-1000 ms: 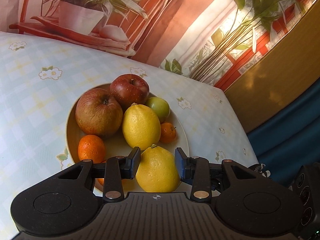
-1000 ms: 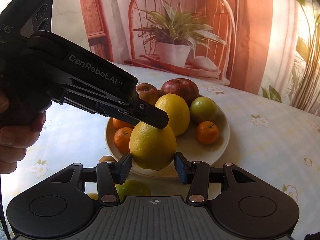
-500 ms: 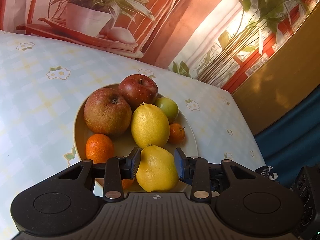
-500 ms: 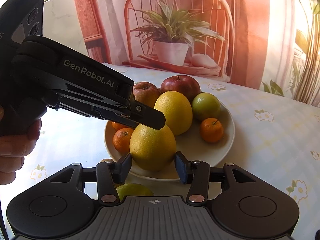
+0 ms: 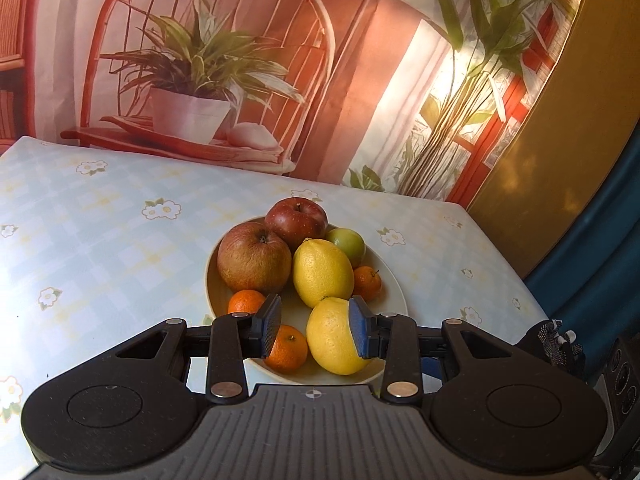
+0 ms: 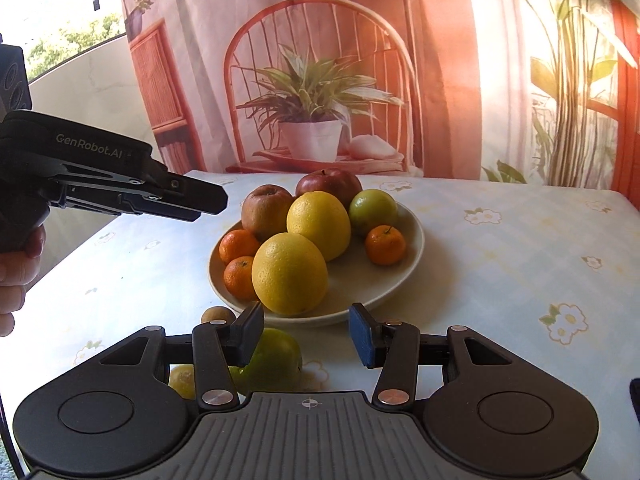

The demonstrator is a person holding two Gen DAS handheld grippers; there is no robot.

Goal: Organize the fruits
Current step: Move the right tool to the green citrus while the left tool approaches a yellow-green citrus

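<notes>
A cream plate (image 6: 400, 280) on the table holds two lemons (image 6: 290, 274), two apples (image 6: 266, 210), a green fruit (image 6: 372, 210) and three mandarins (image 6: 386, 245). My right gripper (image 6: 306, 334) is open just short of the plate's near rim, nothing between its fingers. A green fruit (image 6: 276, 356) lies on the cloth under its left finger, beside a small brown fruit (image 6: 218, 315) and a small yellow one (image 6: 182, 380). My left gripper (image 6: 204, 200) hovers left of the plate, holding nothing. In the left wrist view the left gripper (image 5: 315, 327) is open, with the near lemon (image 5: 332, 342) and a mandarin (image 5: 286, 348) behind it.
A person's hand (image 6: 16, 276) holds the left gripper's handle at the left edge. The table has a pale flowered cloth (image 6: 520, 260). A printed backdrop (image 6: 320, 80) of a chair and potted plant hangs behind it. The table's right edge (image 5: 504, 256) drops beside a yellow wall.
Both grippers have drawn back from the plate. The near lemon, earlier framed by both pairs of fingers, now lies on the plate apart from them. The left gripper has swung off to the left.
</notes>
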